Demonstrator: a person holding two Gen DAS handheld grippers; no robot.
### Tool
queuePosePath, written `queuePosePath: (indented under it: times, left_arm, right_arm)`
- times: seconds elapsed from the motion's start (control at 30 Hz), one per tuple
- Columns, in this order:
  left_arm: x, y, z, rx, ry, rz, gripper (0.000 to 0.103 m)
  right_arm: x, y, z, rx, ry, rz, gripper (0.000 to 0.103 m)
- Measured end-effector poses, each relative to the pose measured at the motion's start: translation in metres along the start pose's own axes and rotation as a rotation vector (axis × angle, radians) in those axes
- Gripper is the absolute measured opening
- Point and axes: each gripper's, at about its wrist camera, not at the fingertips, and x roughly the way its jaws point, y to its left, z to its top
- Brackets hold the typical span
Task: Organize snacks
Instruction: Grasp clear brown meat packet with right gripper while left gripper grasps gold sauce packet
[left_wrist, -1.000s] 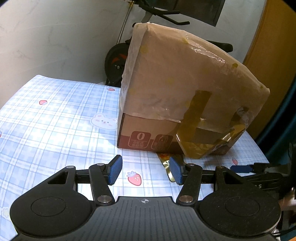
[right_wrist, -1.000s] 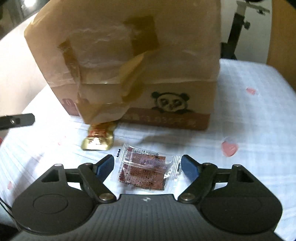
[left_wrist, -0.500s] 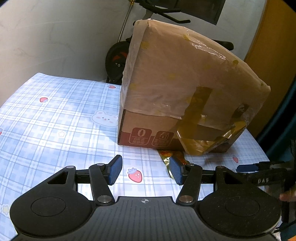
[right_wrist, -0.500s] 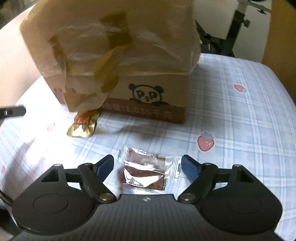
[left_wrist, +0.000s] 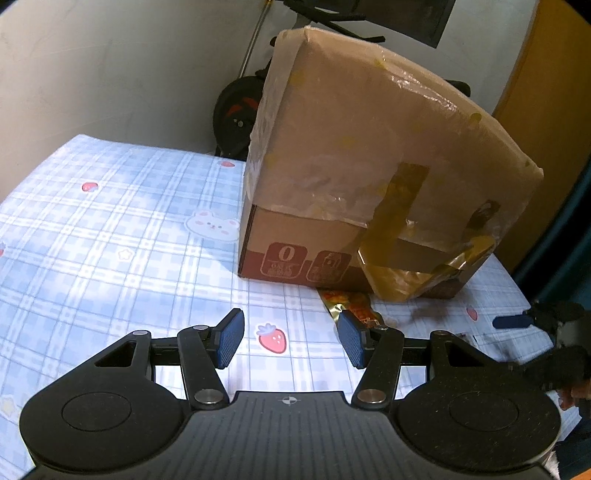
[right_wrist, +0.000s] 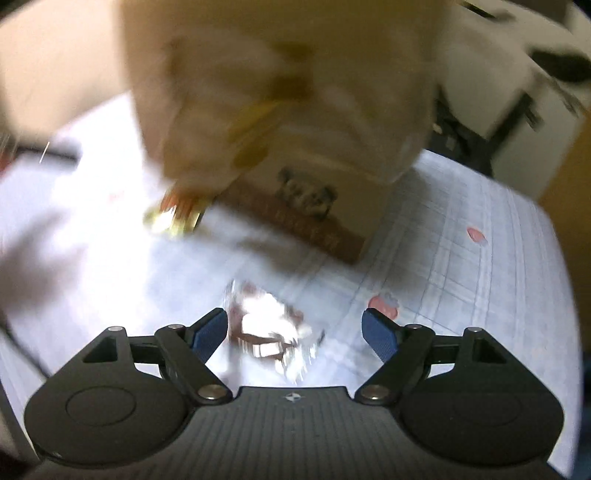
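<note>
Both jaws open, empty | right gripper (right_wrist: 293, 334) rolled since earlier | clear packet (right_wrist: 271, 328) between, seemingly untouched

Right gripper (right_wrist: 293, 332) over a clear snack packet (right_wrist: 271, 332), view blurred

Its jaws stand apart, the packet lying between them nearer the left pad, on the checked tablecloth (right_wrist: 461, 258). Beyond: a taped cardboard box (right_wrist: 295, 110) with panda print and a gold sachet (right_wrist: 177, 216) at its base.

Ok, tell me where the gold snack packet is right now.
The gold snack packet lies on the checked tablecloth against the cardboard box's front bottom edge, just beyond the left gripper's right-hand fingertip in the left wrist view.
</note>
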Motion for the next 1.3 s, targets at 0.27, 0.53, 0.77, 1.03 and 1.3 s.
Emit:
queuePosePath:
  times: [0.27, 0.53, 0.77, 1.03, 1.3]
  left_arm:
    - [0.001, -0.013, -0.001, 0.029, 0.003, -0.02, 0.059]
    - [-0.001, -0.007, -0.003, 0.017, 0.014, 0.004, 0.058]
    - [0.009, -0.011, -0.005, 0.036, 0.047, 0.001, 0.059]
    - [0.032, -0.036, -0.005, 0.08, 0.08, -0.017, 0.059]
    - [0.067, -0.058, 0.0, 0.062, 0.101, 0.021, 0.059]
  right_arm:
    - [0.02, 0.008, 0.007, -0.071, -0.006, 0.007, 0.082]
    - [0.041, -0.012, 0.019, 0.132, -0.058, 0.047, 0.069]
    - [0.025, -0.004, -0.001, 0.208, -0.085, -0.003, 0.063]
    - [0.021, 0.012, -0.02, 0.25, -0.179, -0.058, 0.061]
    - [0.02, 0.012, -0.028, 0.244, -0.252, -0.078, 0.048]
